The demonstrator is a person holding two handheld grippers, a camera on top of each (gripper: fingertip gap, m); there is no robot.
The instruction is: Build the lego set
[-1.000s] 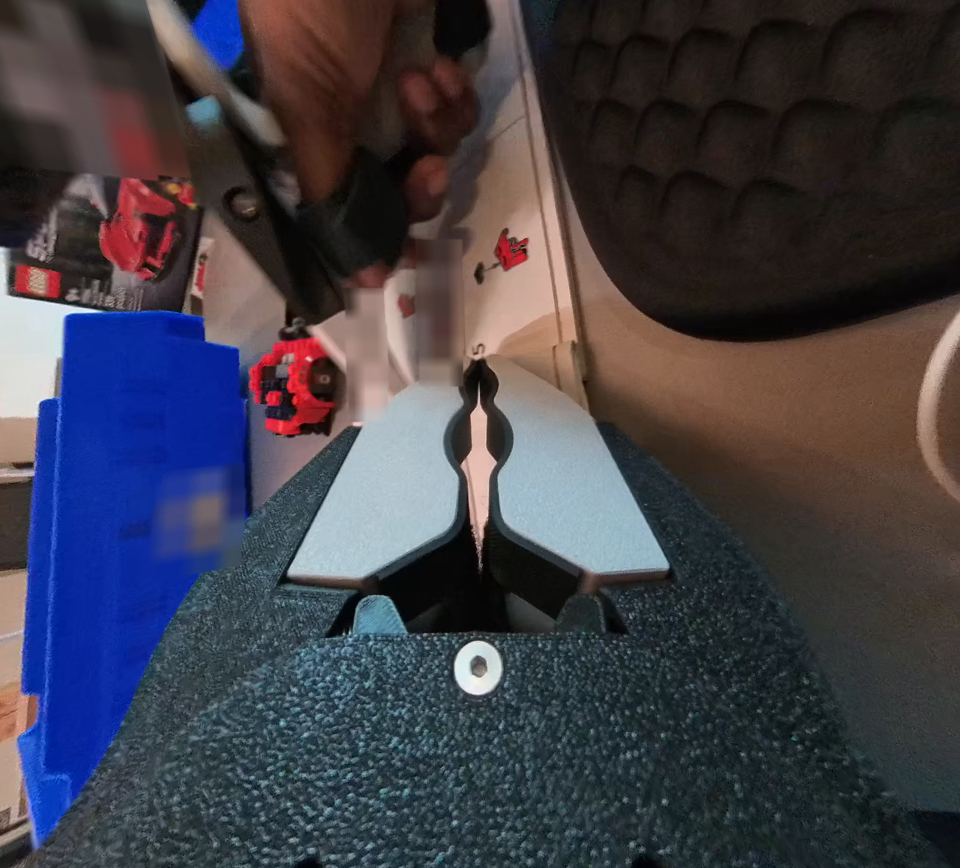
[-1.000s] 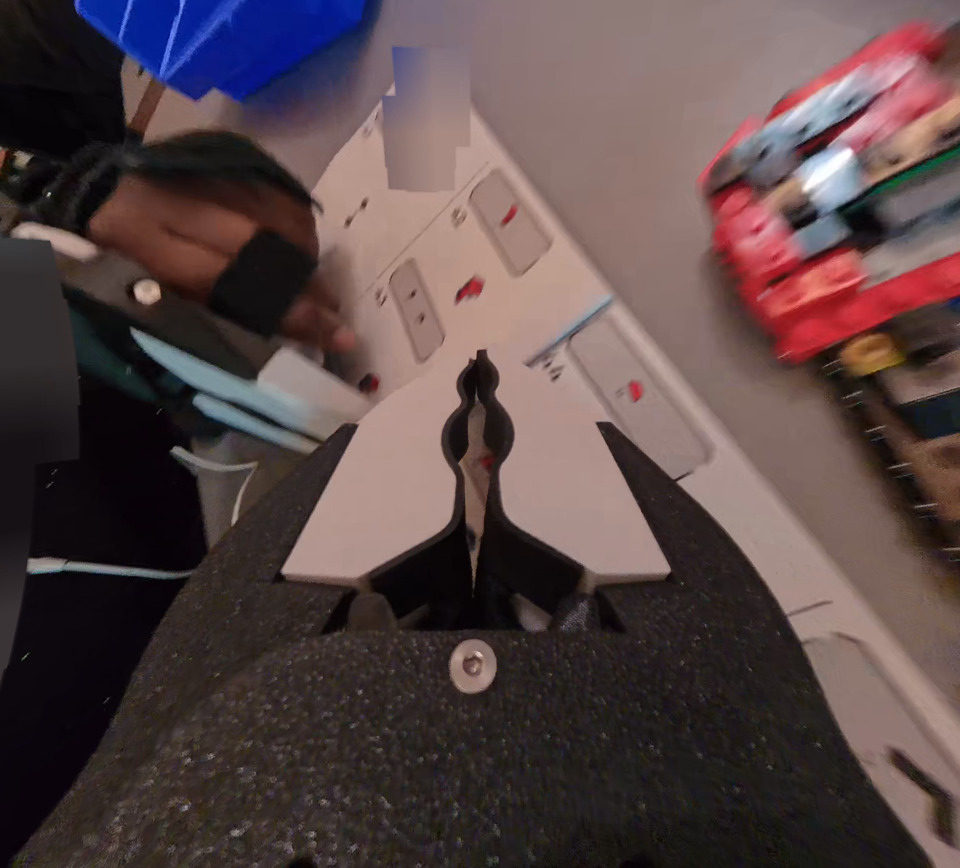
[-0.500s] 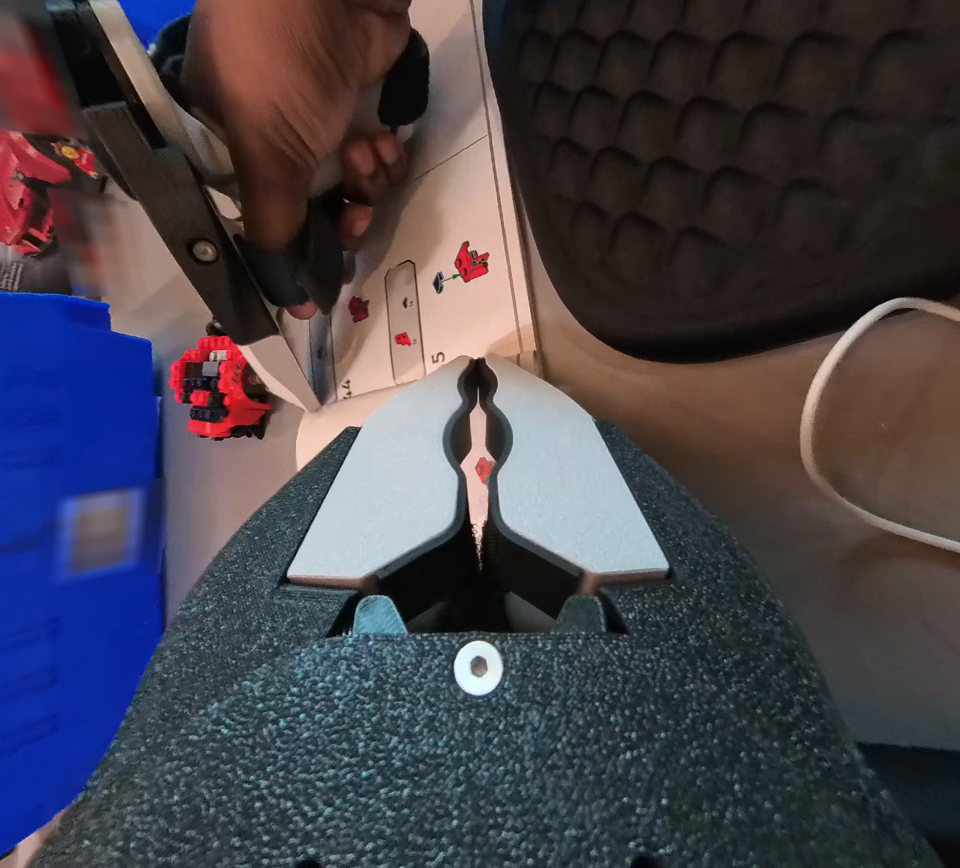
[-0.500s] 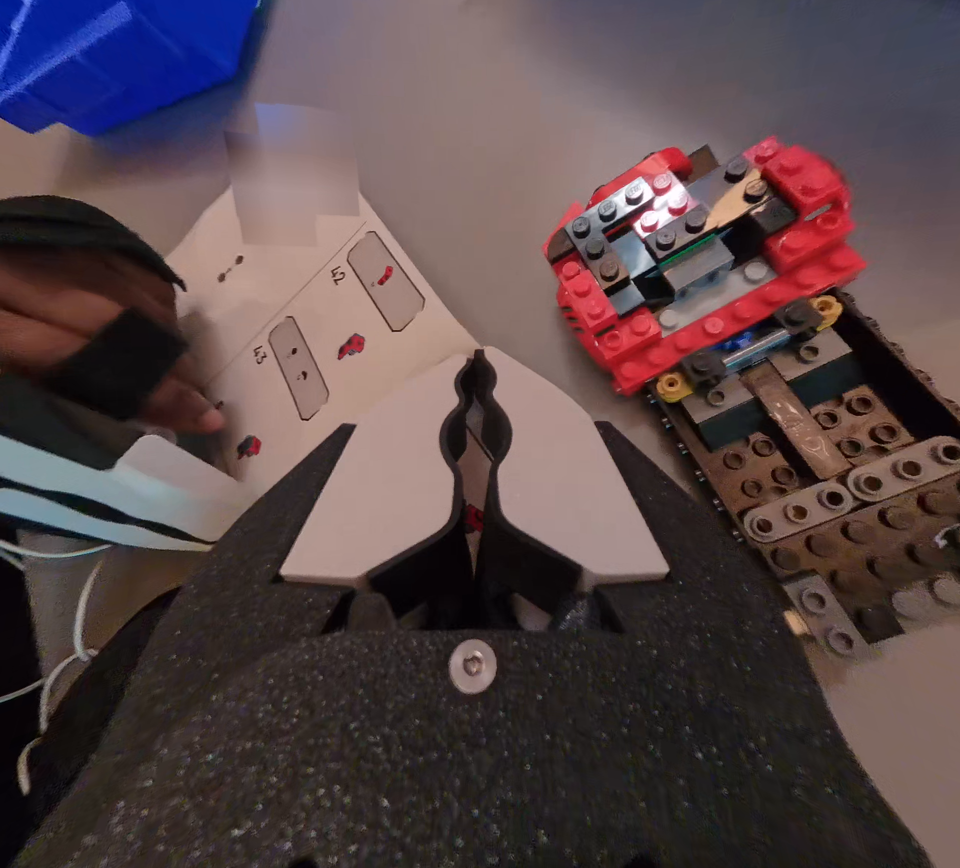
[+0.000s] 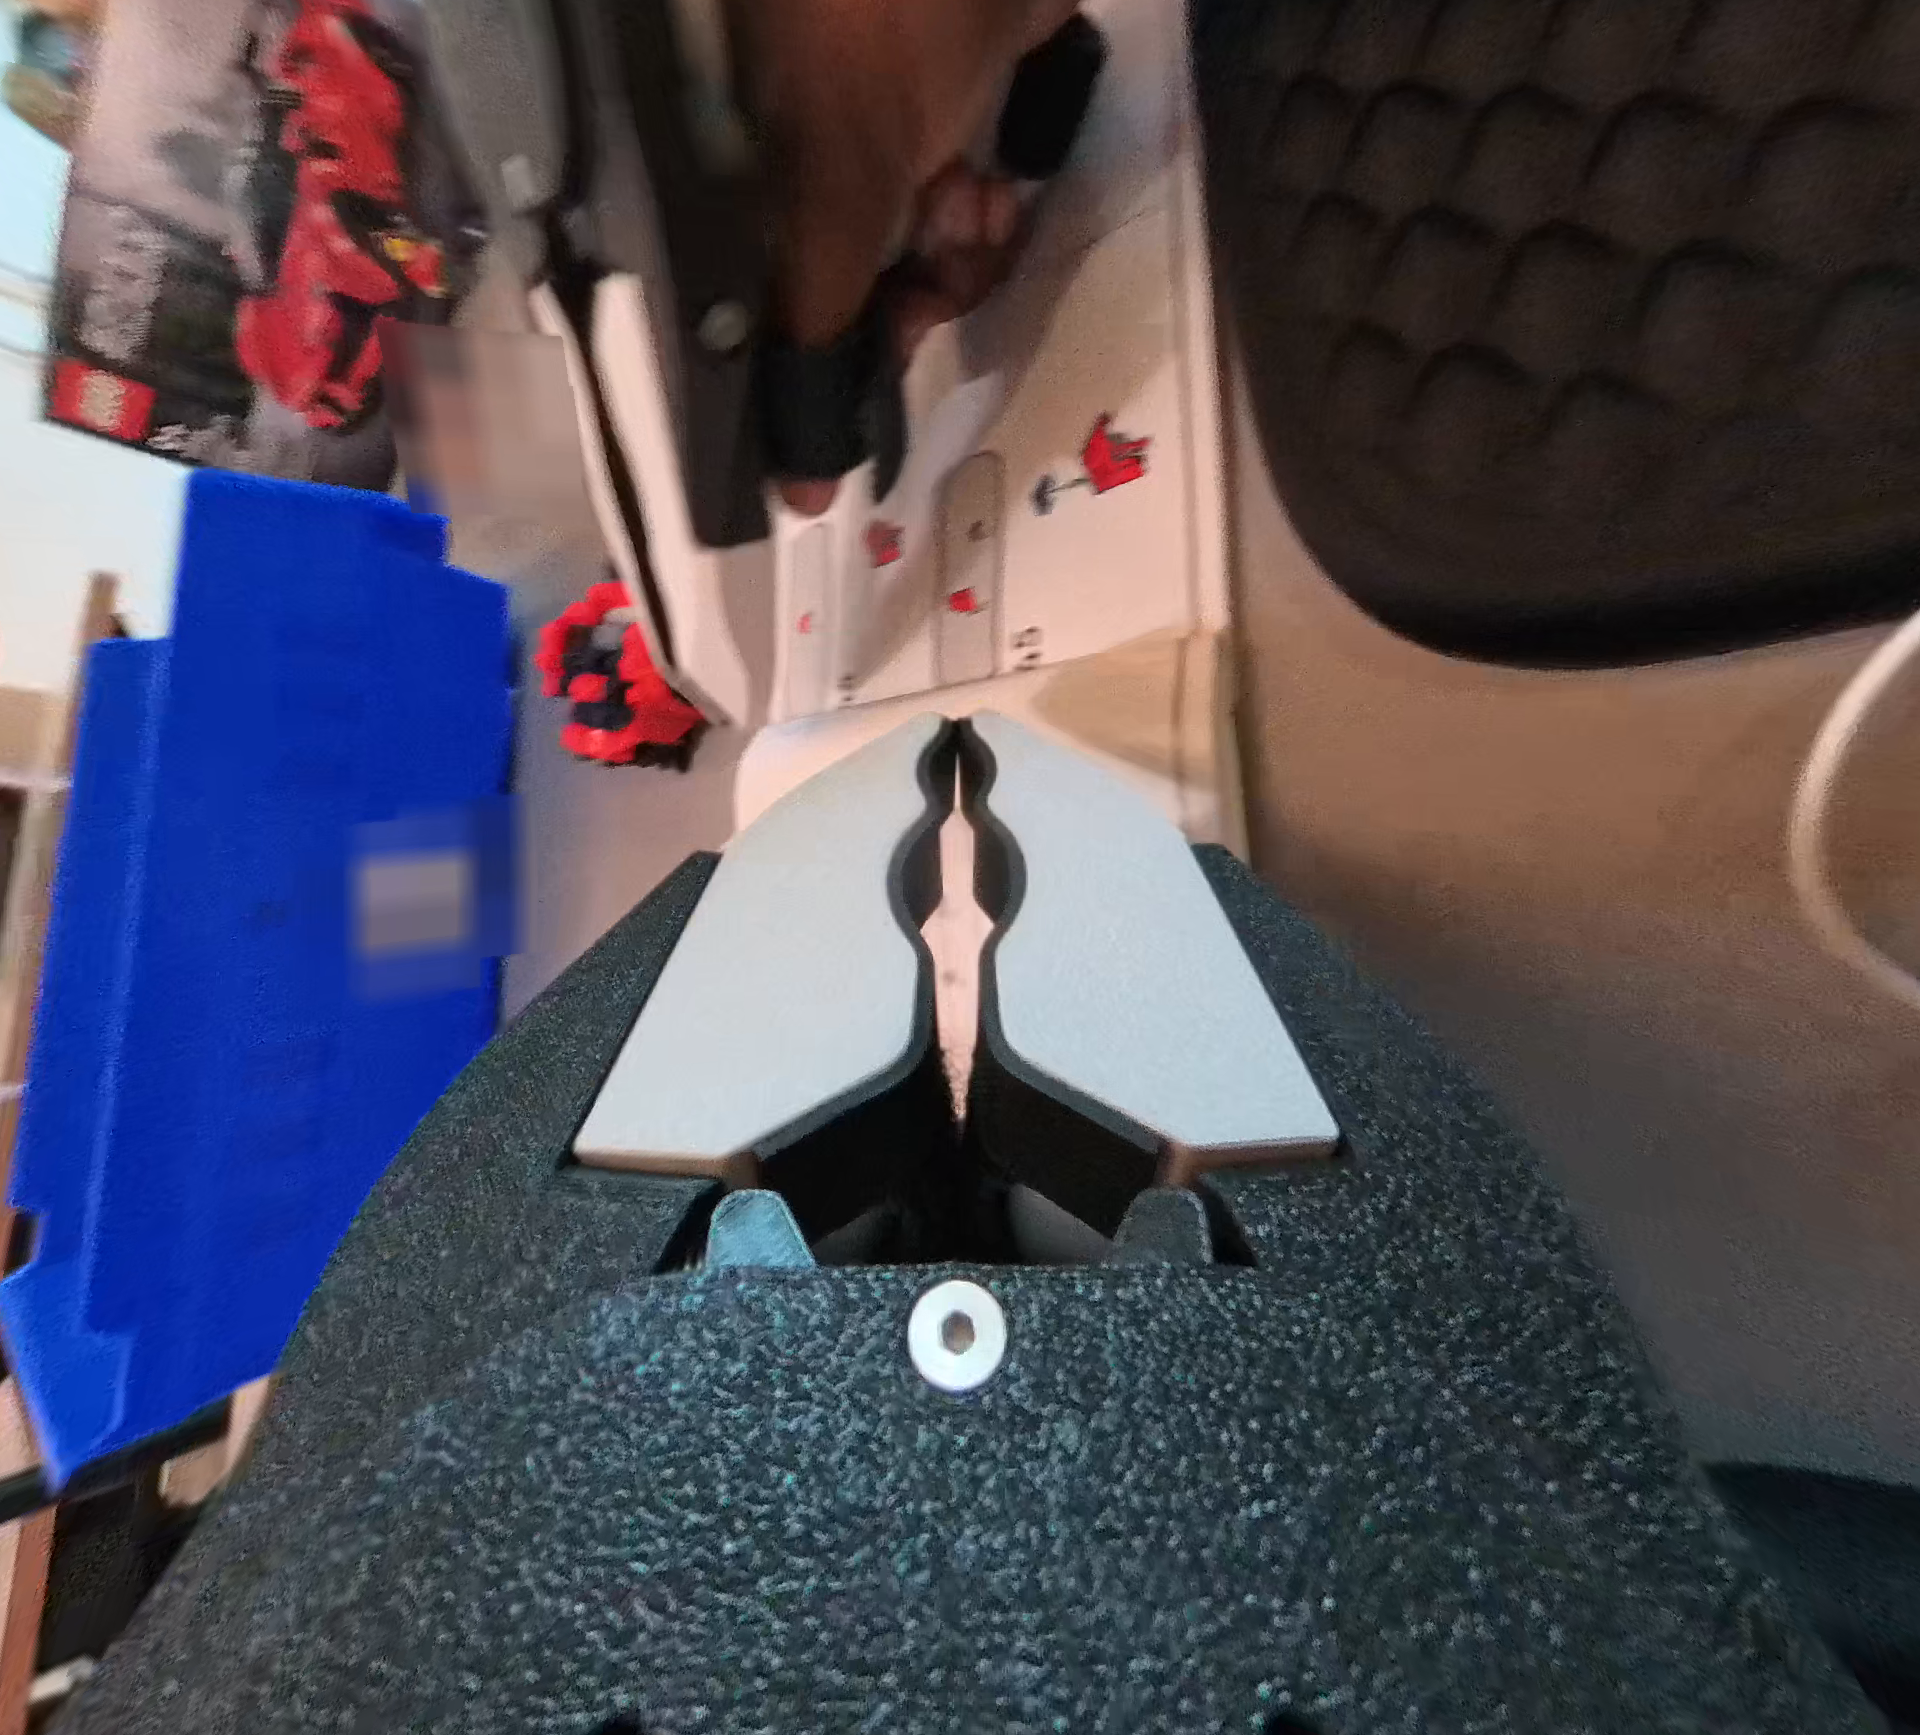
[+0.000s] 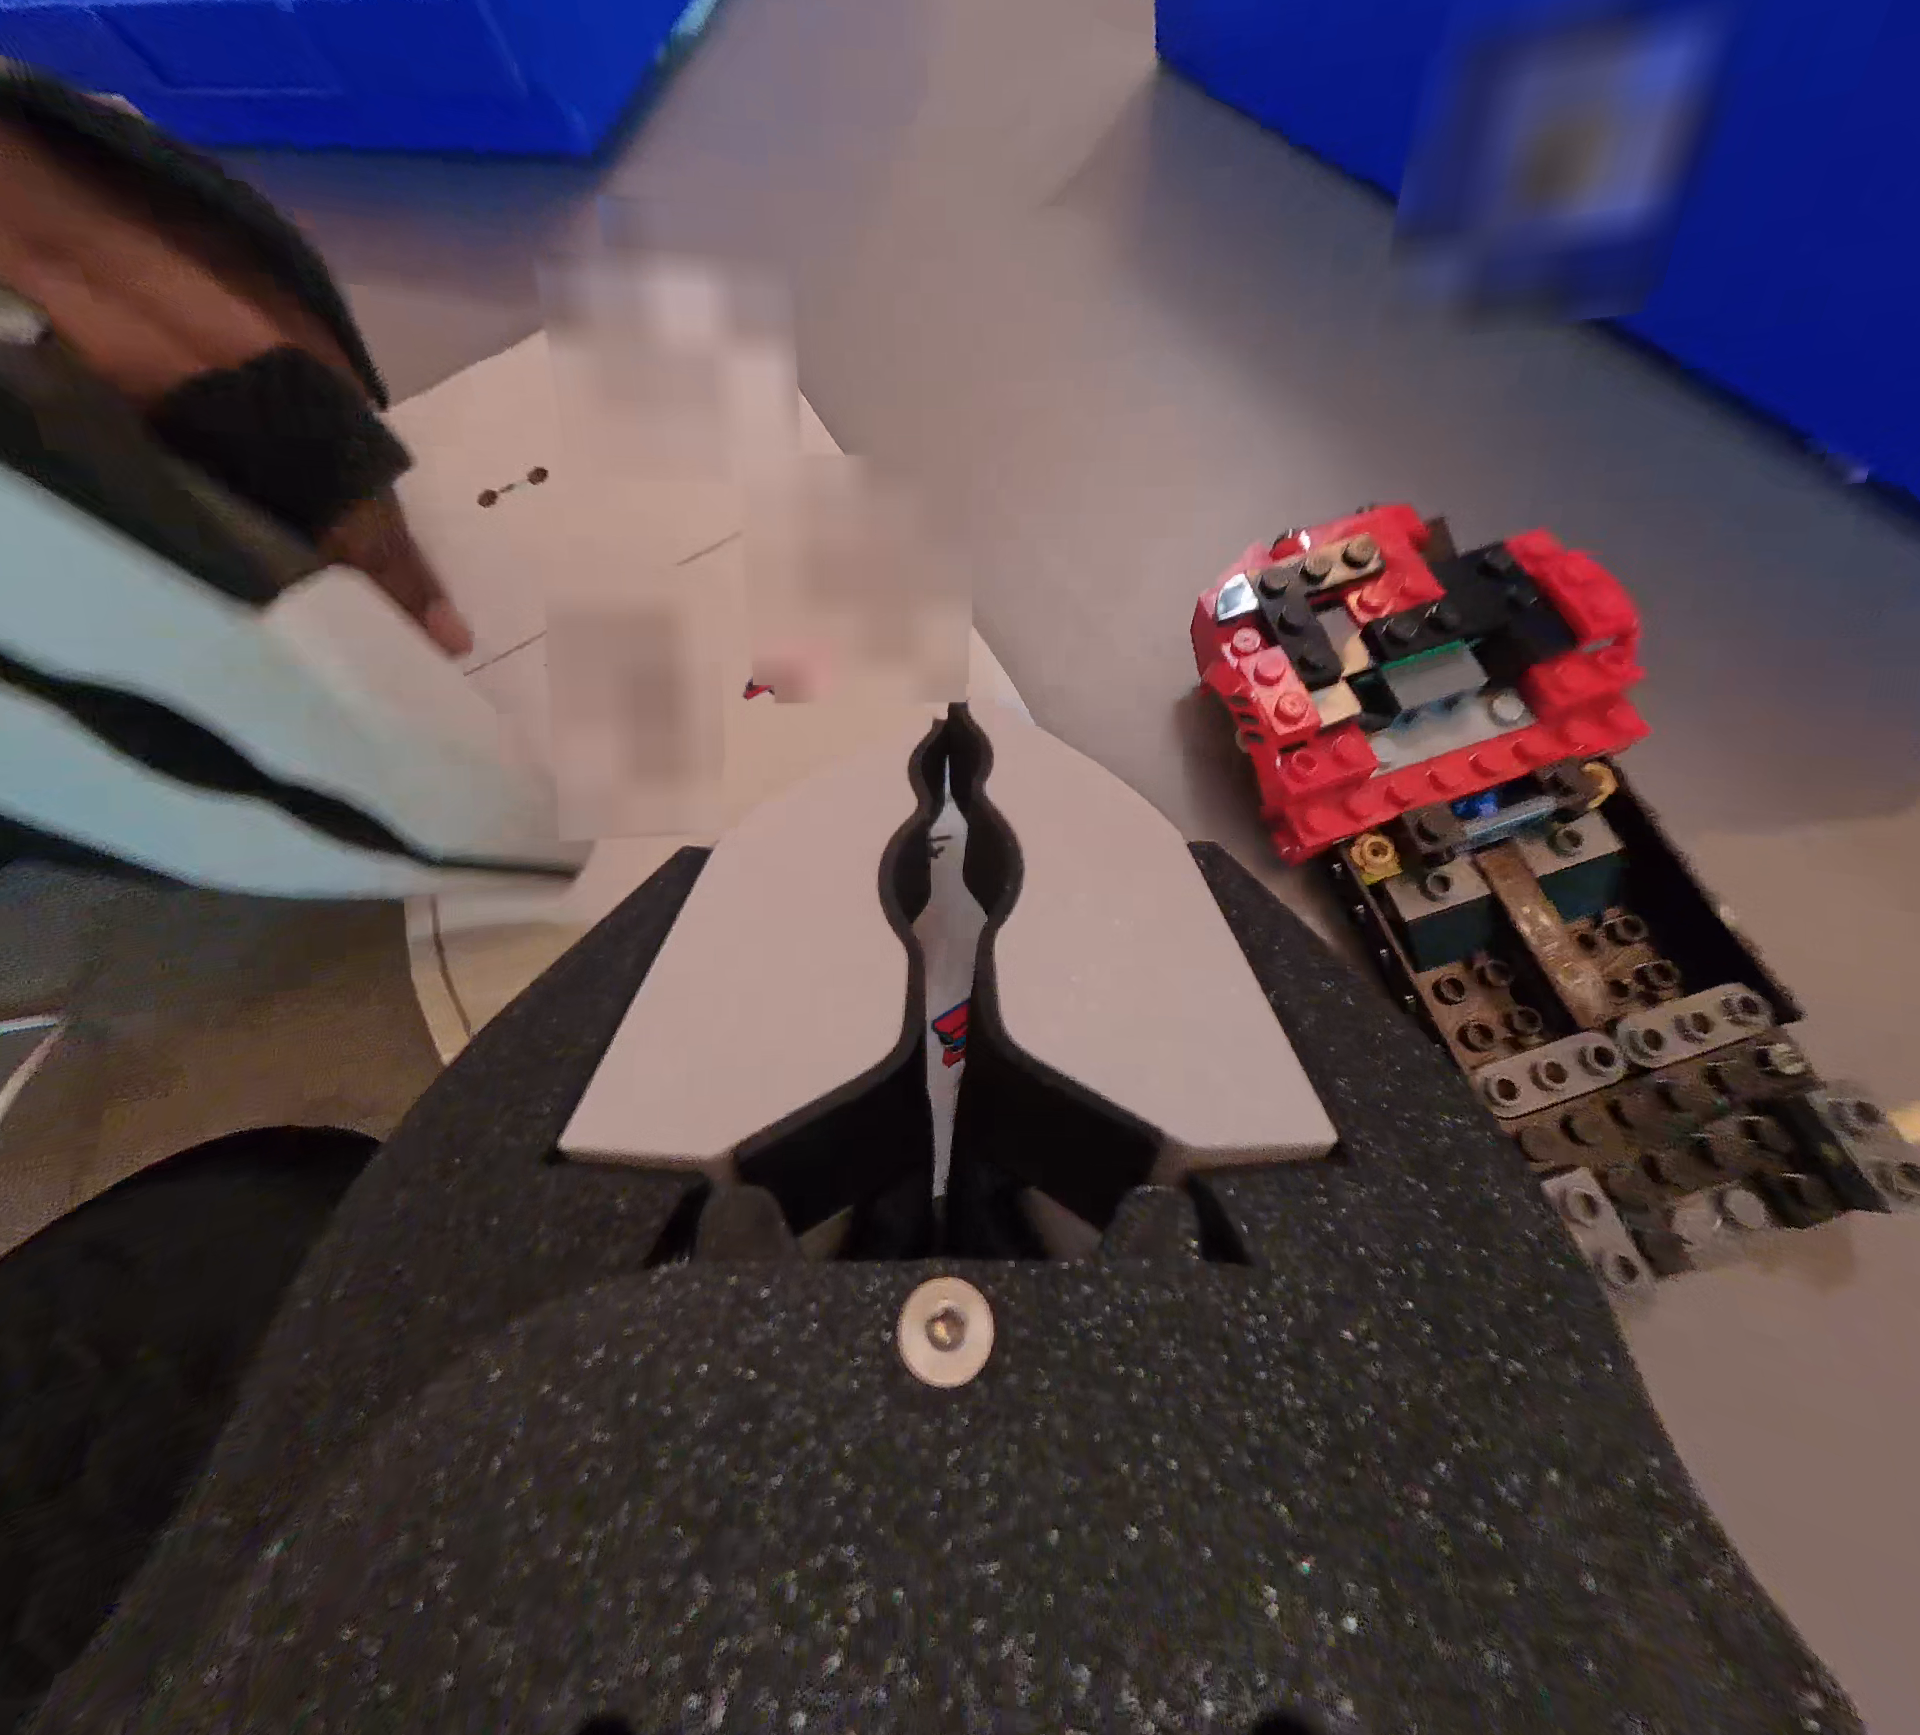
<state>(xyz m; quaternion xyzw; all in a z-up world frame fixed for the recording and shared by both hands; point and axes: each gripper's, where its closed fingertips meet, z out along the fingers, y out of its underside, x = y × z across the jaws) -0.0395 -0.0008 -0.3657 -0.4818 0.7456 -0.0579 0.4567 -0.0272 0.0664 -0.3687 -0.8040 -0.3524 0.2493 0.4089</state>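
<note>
**Both claws closed, empty, over the instruction sheet**

Our left gripper [image 5: 954, 729] has its pale grey fingers pressed together at the tips with nothing between them. Just ahead of those tips lies the white paper instruction sheet [image 5: 1081, 584], printed with small red part drawings. Up and to the left of the tips we see the person's hand [image 5: 883, 127] around the other tool. A small red and black lego car body [image 5: 613, 677] sits to the left of our tips, beside a blue plastic bin [image 5: 270, 906]. A black quilted cushion [image 5: 1579, 210] fills the upper right.

Our right gripper [image 6: 956, 729] is likewise closed and empty, and the sheet shows through the narrow slot between its fingers. To the right of it, close by, we find the red and black lego car body [image 6: 1413, 698] resting against a dark studded baseplate [image 6: 1621, 1062] on the grey tabletop [image 6: 1039, 283].
</note>
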